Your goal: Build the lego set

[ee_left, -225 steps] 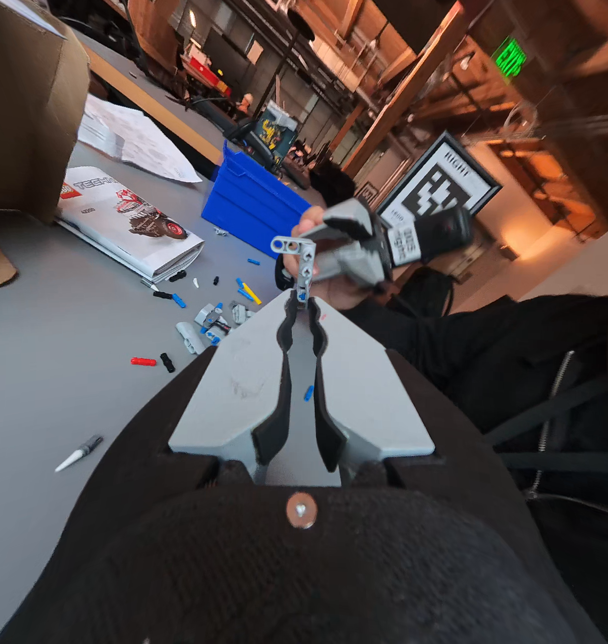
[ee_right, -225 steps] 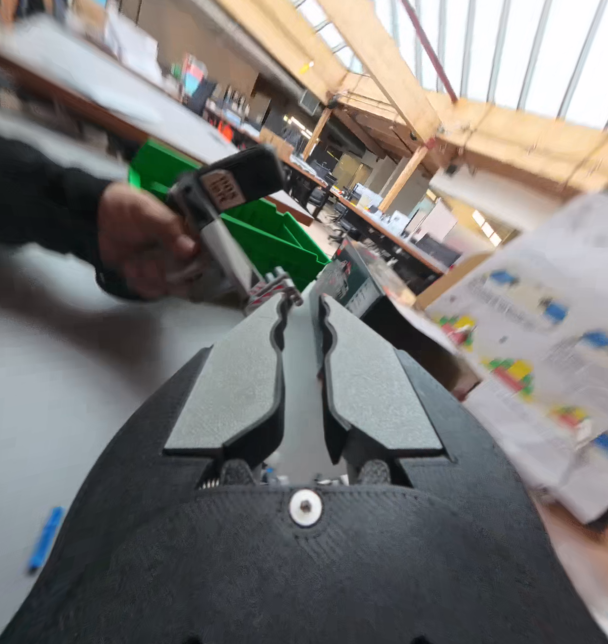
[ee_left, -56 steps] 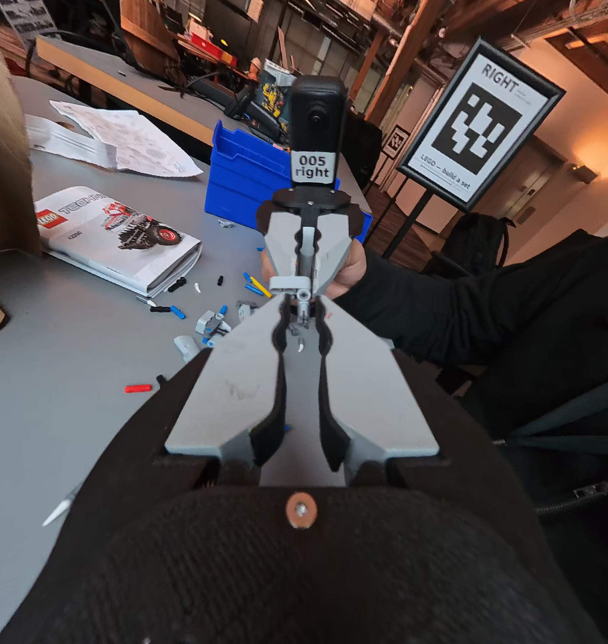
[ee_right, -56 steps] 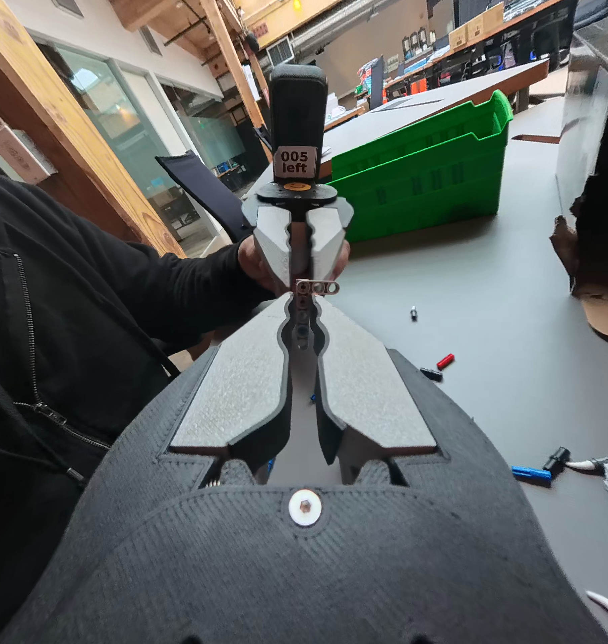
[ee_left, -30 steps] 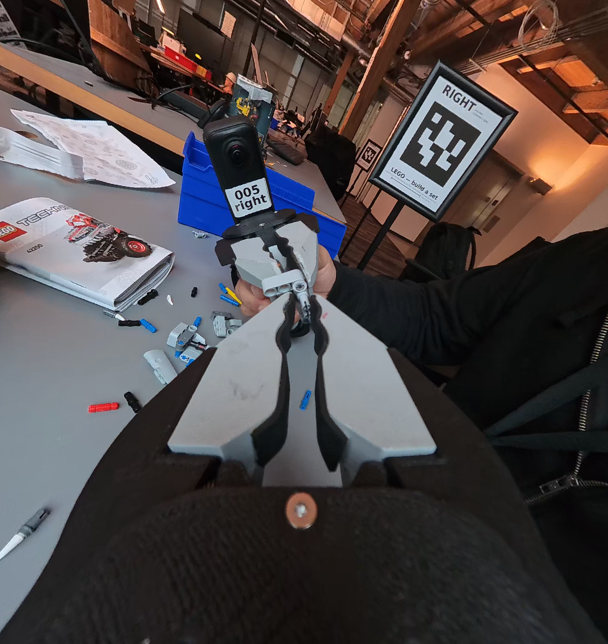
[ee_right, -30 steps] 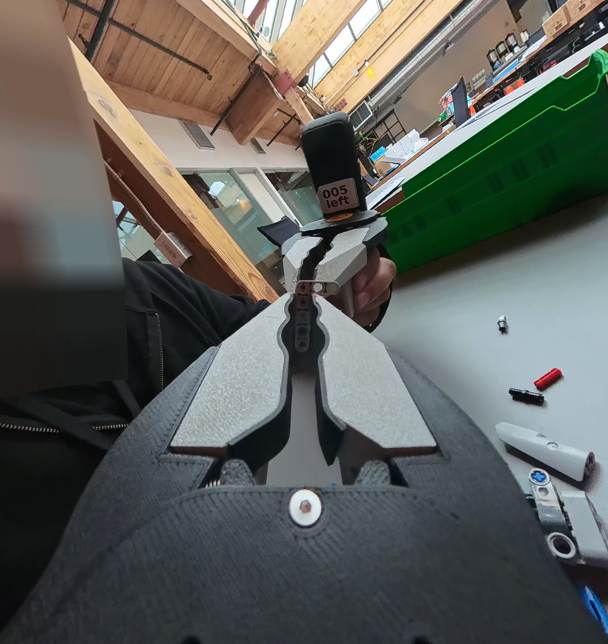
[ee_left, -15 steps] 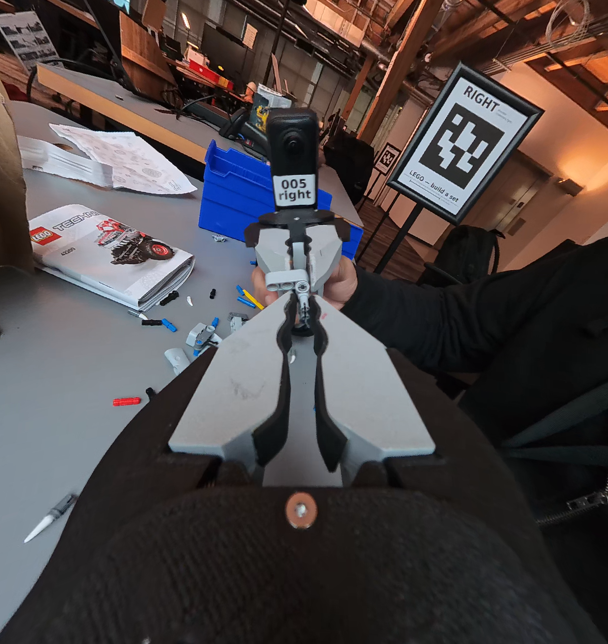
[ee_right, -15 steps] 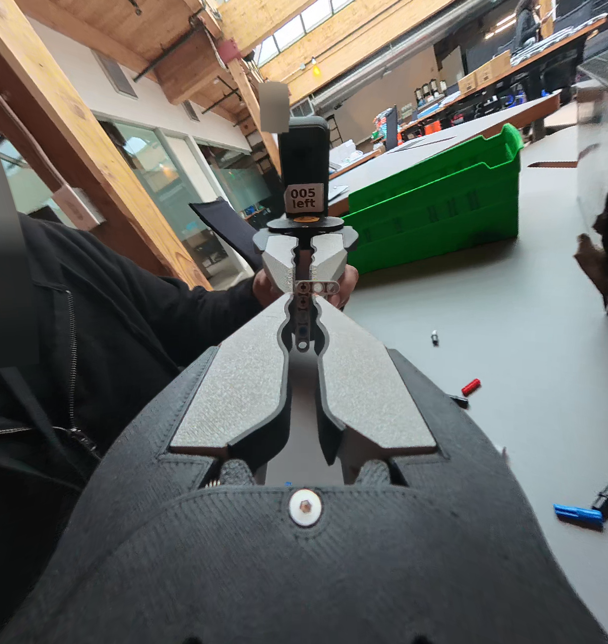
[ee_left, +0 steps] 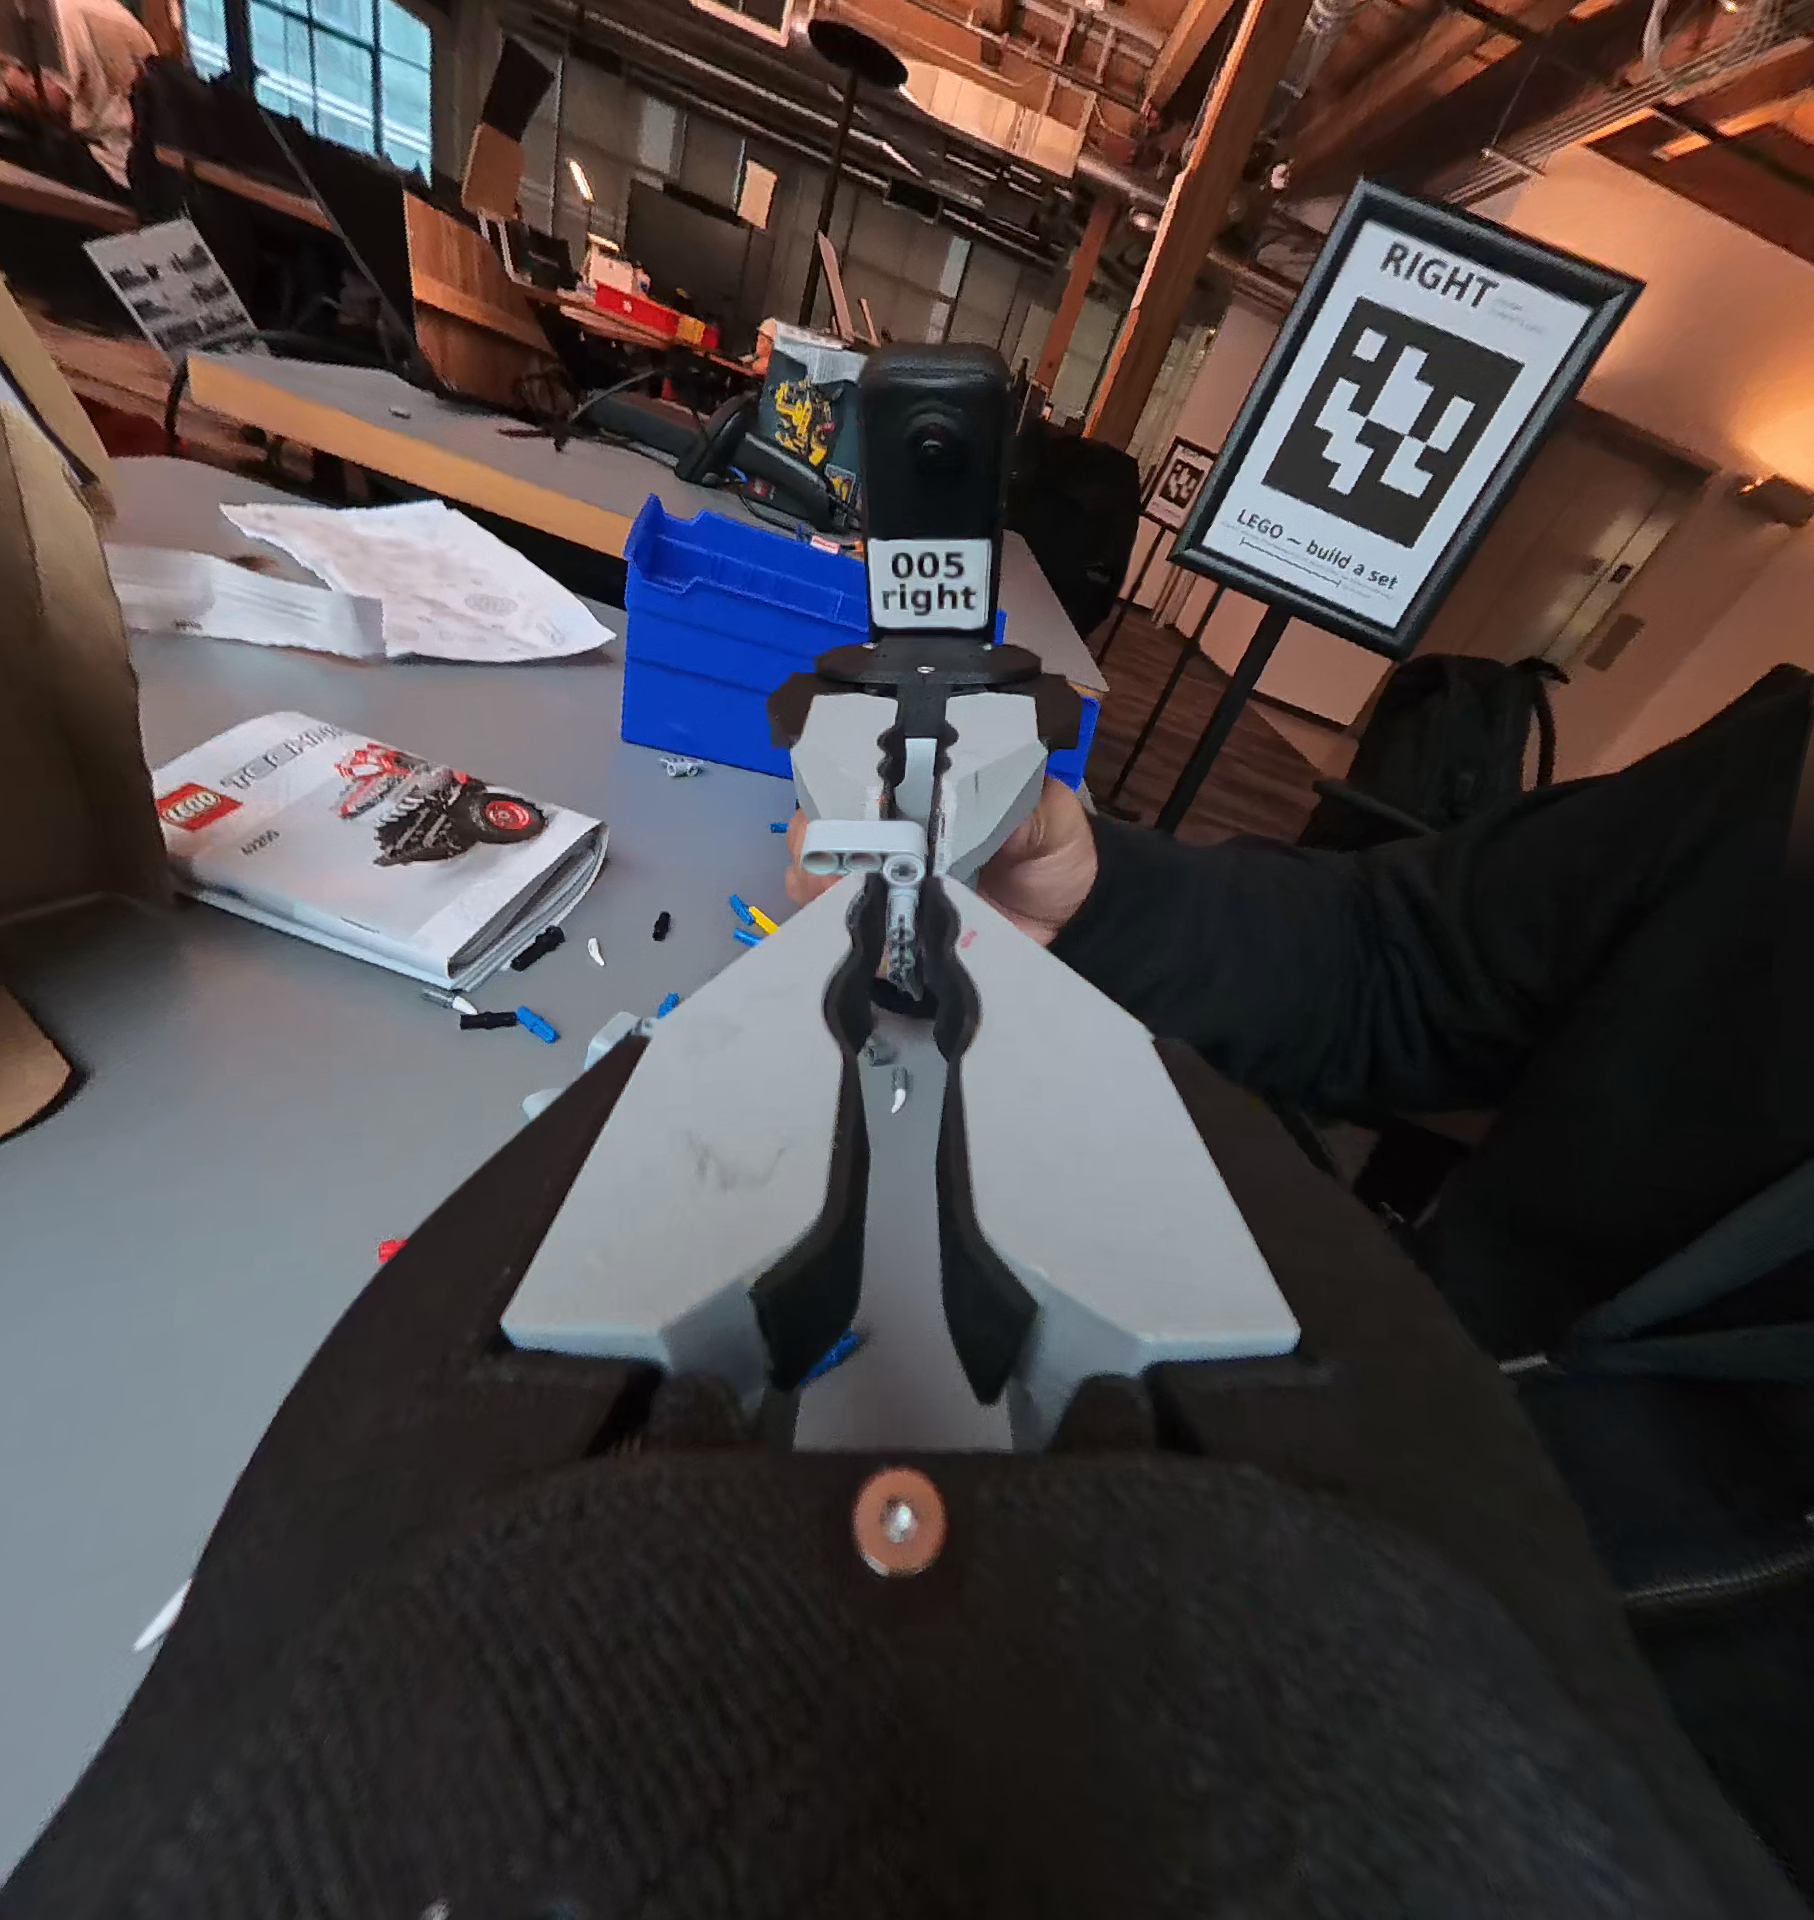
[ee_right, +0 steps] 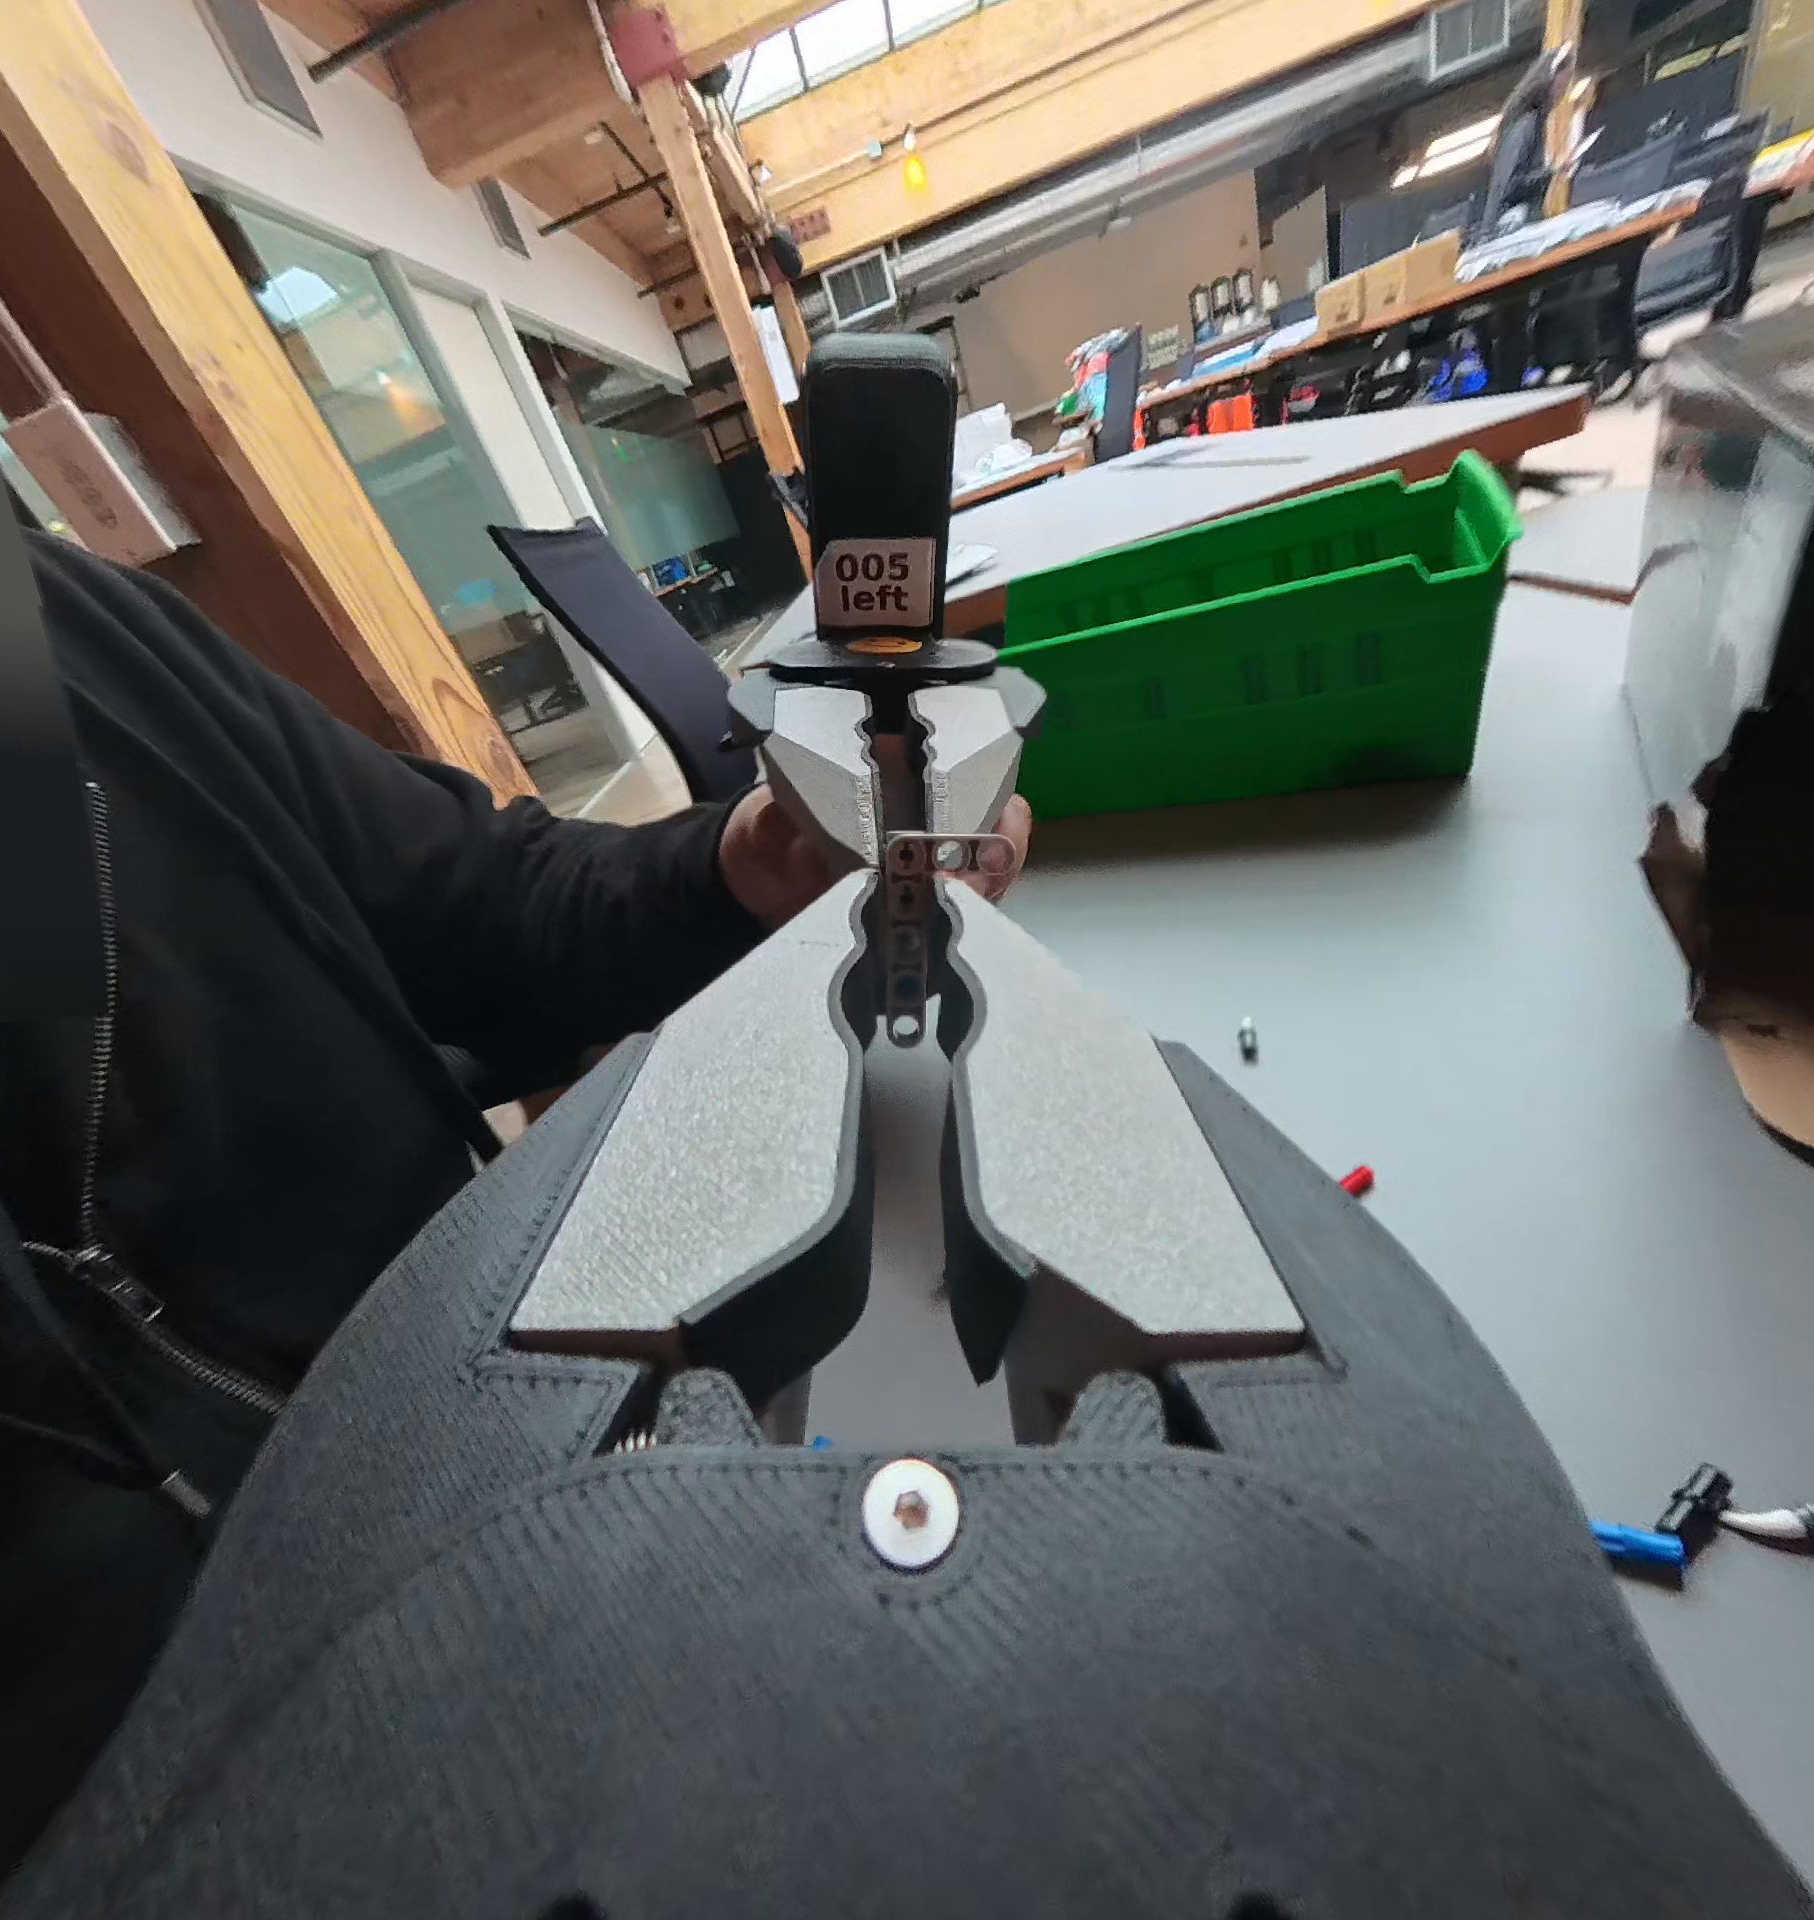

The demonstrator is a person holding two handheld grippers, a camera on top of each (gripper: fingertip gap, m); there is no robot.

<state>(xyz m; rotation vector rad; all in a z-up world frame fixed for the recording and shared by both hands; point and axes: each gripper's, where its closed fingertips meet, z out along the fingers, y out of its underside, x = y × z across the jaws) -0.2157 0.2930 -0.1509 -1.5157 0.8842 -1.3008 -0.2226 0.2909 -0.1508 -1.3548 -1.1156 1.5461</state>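
A grey L-shaped Technic beam (ee_left: 861, 859) is held in the air between the two grippers, which face each other tip to tip. My left gripper (ee_left: 900, 904) is shut on the beam's long arm, and the short arm sticks out sideways beyond the tips. My right gripper (ee_right: 910, 894) is shut on the same beam (ee_right: 950, 854), whose long arm with its holes lies between its fingers. Each gripper also shows head-on in the other's view: the right gripper (ee_left: 913, 831) and the left gripper (ee_right: 898, 821), each held by a hand in a black sleeve.
On the grey table (ee_left: 207, 1195) lie an instruction booklet (ee_left: 363, 831), loose sheets (ee_left: 415, 582), small loose pieces (ee_left: 508, 1020), a blue bin (ee_left: 726, 644) and a cardboard box (ee_left: 30, 675). A green bin (ee_right: 1246, 665), a red pin (ee_right: 1355, 1179) and a blue pin (ee_right: 1635, 1538) show in the right wrist view. The grippers are tip to tip, or close to it.
The right gripper came up to the beam that the left gripper held and closed on it. Over the last second both grippers tilted a little together and stay tip to tip.
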